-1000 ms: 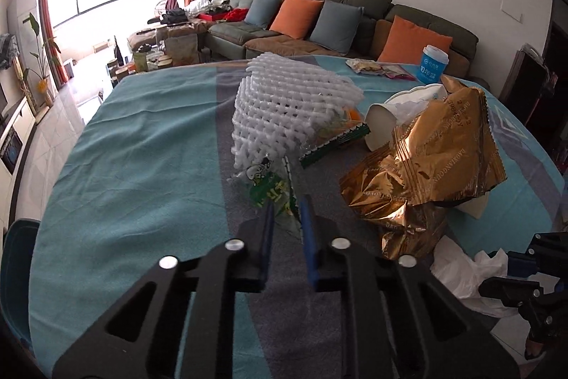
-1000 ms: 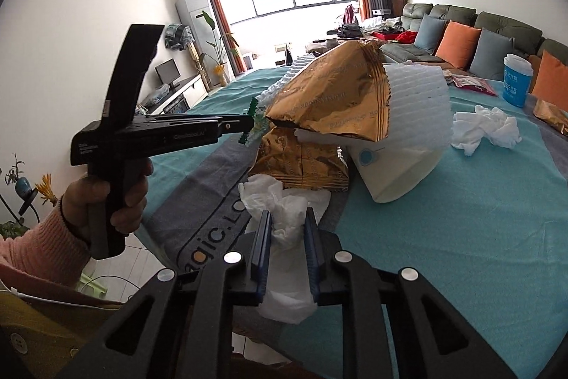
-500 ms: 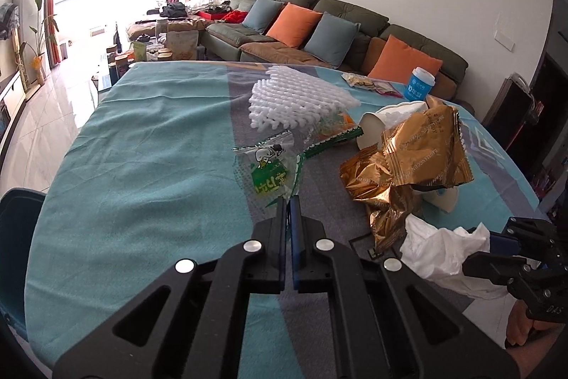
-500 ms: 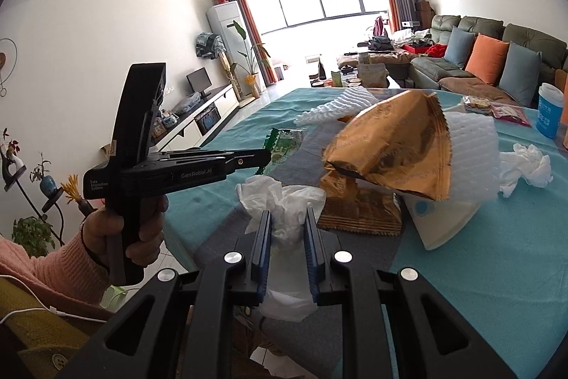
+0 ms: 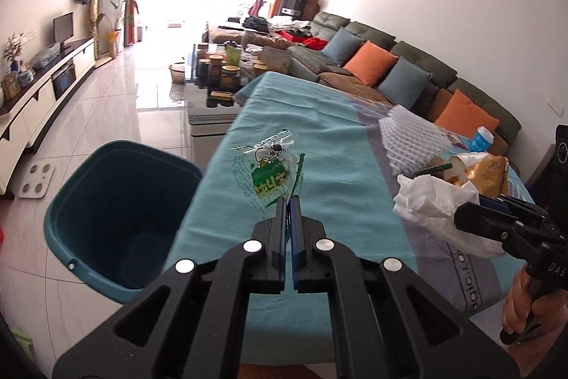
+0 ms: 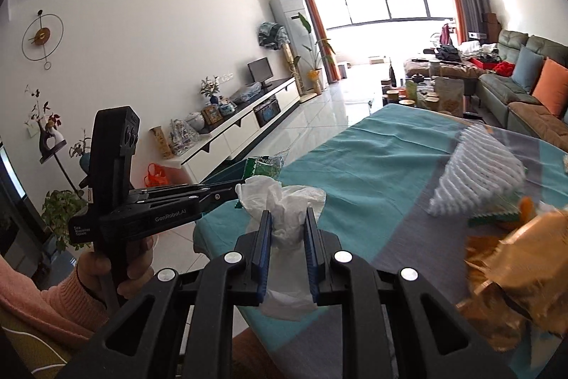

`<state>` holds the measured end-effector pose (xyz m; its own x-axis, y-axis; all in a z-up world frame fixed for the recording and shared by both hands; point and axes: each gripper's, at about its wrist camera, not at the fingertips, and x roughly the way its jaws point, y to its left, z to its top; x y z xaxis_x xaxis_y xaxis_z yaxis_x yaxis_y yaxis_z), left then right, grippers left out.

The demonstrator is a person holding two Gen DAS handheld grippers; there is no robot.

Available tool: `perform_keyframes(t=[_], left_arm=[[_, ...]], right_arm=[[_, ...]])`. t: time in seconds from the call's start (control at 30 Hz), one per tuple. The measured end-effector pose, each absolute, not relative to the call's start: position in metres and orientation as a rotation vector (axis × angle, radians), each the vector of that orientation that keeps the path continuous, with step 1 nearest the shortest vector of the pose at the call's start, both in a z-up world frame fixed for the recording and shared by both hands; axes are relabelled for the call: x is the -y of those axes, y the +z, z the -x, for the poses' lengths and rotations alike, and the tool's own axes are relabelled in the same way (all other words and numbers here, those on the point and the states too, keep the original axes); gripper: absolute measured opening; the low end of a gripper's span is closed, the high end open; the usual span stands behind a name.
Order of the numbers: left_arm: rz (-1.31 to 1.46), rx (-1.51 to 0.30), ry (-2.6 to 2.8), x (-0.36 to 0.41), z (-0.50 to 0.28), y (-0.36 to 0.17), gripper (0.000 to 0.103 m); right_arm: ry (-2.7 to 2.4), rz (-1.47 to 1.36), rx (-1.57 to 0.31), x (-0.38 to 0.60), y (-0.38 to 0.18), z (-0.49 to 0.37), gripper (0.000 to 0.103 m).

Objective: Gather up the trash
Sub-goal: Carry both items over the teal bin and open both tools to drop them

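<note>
Left wrist view: a teal bin [image 5: 117, 219] is seen left of the left tongs [image 5: 288, 201], which are clamped on a green snack wrapper [image 5: 269, 171] sticking up ahead of their tips, above the worktop [image 5: 337, 173]. Rightward, the right tongs [image 6: 287, 229] are clamped on crumpled white tissue [image 6: 284, 205].

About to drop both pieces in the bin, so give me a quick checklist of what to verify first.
1. Left gripper shut on green wrapper: ok.
2. Right gripper shut on white tissue: ok.
3. Blue bin open, beside the table: ok.
4. Wrapper over the bin: not ok, over the cloth.
5. Tissue over the bin: not ok.
6. Bin has room: ok.
</note>
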<state>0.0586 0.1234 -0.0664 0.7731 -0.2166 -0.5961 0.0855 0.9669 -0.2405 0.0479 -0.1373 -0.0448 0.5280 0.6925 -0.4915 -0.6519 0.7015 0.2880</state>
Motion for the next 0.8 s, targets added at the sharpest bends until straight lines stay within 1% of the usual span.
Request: perform_keyframes(t=[0.17,0.43,0.6,0.8], left_arm=[[0.254,-0.653,-0.035,-0.182,-0.054,-0.068,0.003],[0.289,-0.675,0.093,-0.252,-0.058,-0.084,0.003],[0.298,-0.709,0.139,-0.279,-0.066,-0.098,0.003],[0.316,-0.739,0.159,-0.291,-0.085,-0.113,0.003]], right_arm=[[0.895,-0.042,-0.633,0.089,-0.038,-0.078,0.016],[0.992,0.015,-0.673,0.008,-0.034,-0.111,0.016],[1.01,0.034,-0.744,-0.037,-0.047,-0.133,0.017],[0.99,0.027,-0.86,-0.07,-0.071,-0.154,0.018]])
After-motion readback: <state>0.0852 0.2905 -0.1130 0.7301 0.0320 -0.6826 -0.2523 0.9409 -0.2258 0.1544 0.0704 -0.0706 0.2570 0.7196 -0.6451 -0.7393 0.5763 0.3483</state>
